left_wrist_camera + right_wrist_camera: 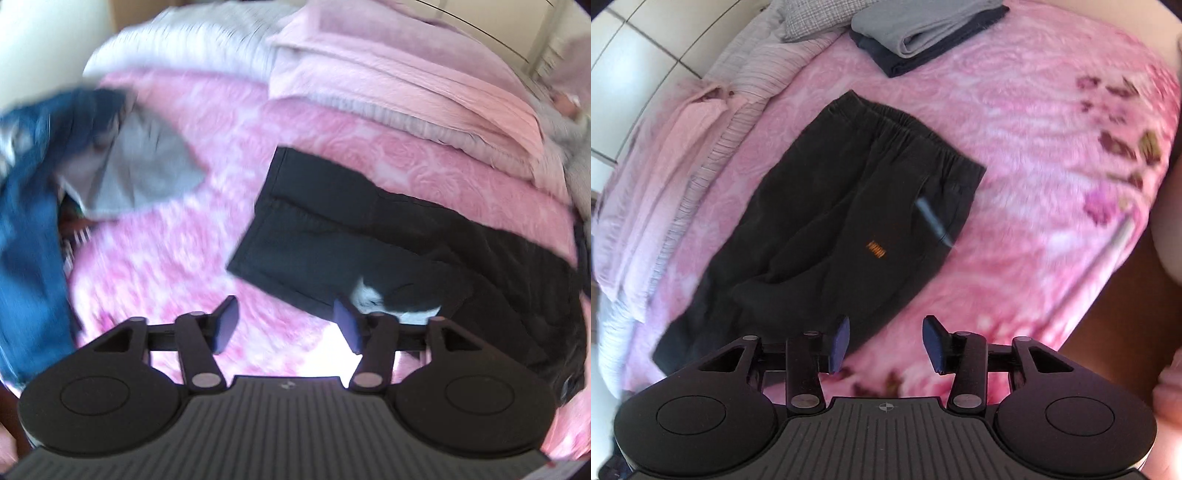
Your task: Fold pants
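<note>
Black pants (846,206) lie flat on the pink bedspread (1034,147), their long axis running from the waistband at far right to the legs at near left in the right wrist view. Both grippers hang above, released and empty. The right gripper (885,341) sits just off the near edge, the left gripper (287,325) beside the leg end; neither looks clearly nearer.

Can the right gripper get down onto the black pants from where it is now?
Probably yes. The right gripper is open and empty, pointing down at the black pants, which lie flat on the pink bedspread. Nothing lies between them; the folded stack sits well beyond.
</note>
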